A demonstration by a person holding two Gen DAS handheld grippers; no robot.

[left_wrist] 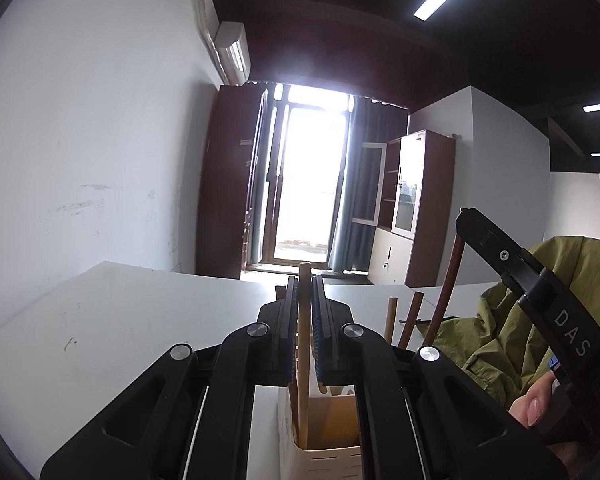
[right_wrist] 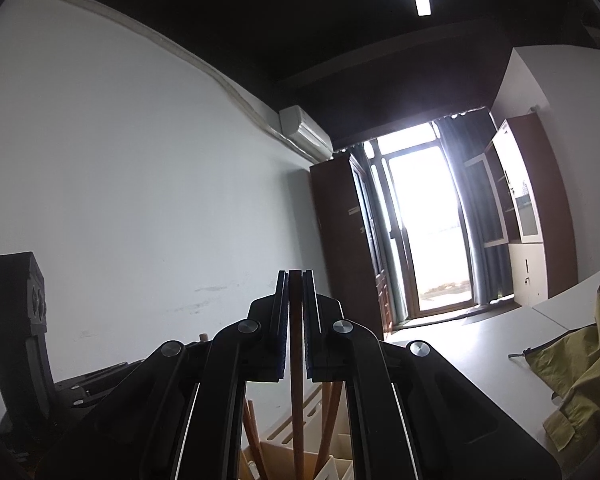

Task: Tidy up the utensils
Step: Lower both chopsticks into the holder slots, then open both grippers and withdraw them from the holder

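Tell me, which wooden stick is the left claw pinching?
The pale stick, standing upright between the left claw fingers; the darker brown sticks lean free to its right.

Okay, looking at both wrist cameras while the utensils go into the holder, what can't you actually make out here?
- Left wrist view: the working end of the light wooden stick clamped in the left hand-held gripper is hidden inside the white holder.
- Right wrist view: the lower end of the dark wooden stick clamped in the right hand-held gripper is cut off by the bottom edge.
- Both views: the window is blown out, so nothing outside shows.
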